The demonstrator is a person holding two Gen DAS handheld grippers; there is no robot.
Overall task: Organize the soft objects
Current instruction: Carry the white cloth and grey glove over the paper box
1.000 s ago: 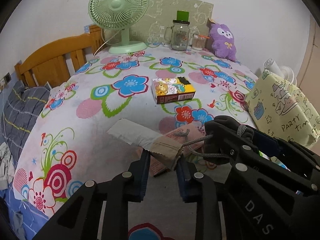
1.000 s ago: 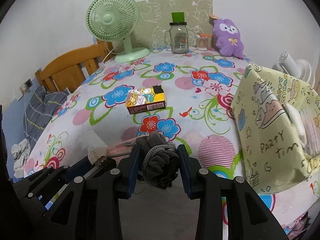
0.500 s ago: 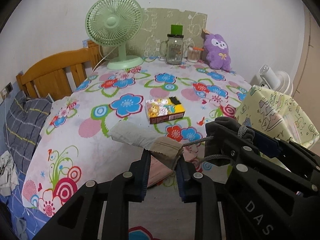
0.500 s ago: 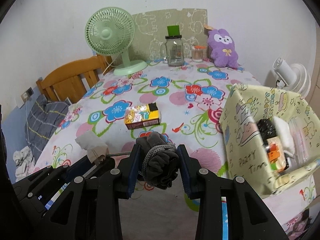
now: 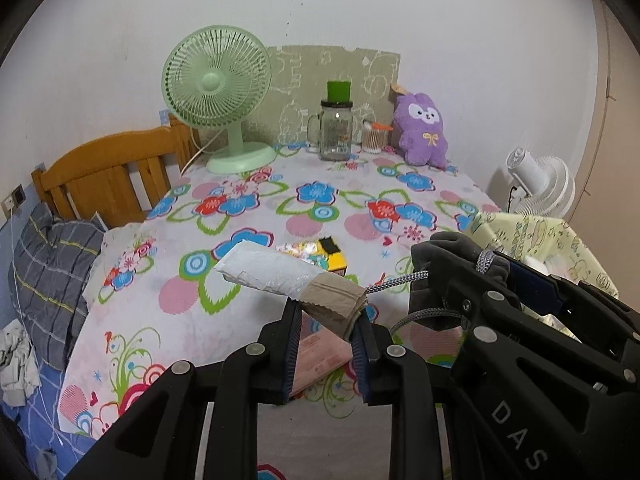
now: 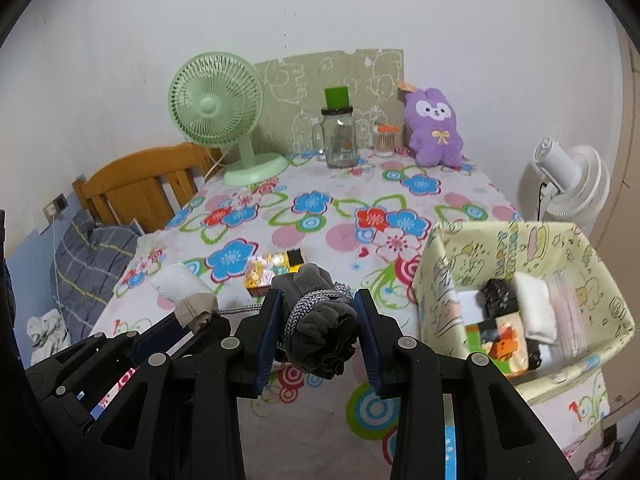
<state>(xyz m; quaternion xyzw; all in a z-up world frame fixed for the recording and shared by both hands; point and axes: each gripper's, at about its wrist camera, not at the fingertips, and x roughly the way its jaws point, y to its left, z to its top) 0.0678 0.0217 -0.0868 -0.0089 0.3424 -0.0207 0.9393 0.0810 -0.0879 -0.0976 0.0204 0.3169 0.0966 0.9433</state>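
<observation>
Compared with a second ago, both grippers have risen and drawn back from the table, so more of the flowered cloth and the far wall shows, and the open top of the yellow fabric bin (image 6: pixel 500 240) has come into the right wrist view. The left gripper (image 5: pixel 326 320) keeps its jaws pinched on the tan end of a white and tan pouch (image 5: pixel 288 276), which sticks out up and to the left, held above the table. The right gripper (image 6: pixel 318 320) keeps its jaws pinched on a grey cloth bundle (image 6: pixel 324 332) wrapped in grey cord (image 5: pixel 396 280); the cord runs across to the pouch. A pink packet (image 5: pixel 320 354) lies on the cloth under the left gripper.

The table wears a flowered tablecloth (image 6: pixel 340 208). A small yellow box (image 6: pixel 272 270) lies near its middle. Along the far edge stand a green desk fan (image 6: pixel 218 112), a glass jar (image 6: pixel 340 138) with a green lid, a small cup of sticks (image 6: pixel 386 142) and a purple plush rabbit (image 6: pixel 434 128). The bin, at the right, holds folded white, black and orange items. A wooden headboard (image 5: pixel 108 176) and grey plaid bedding (image 5: pixel 52 264) lie to the left, a white fan (image 6: pixel 572 184) to the right, against a white wall.
</observation>
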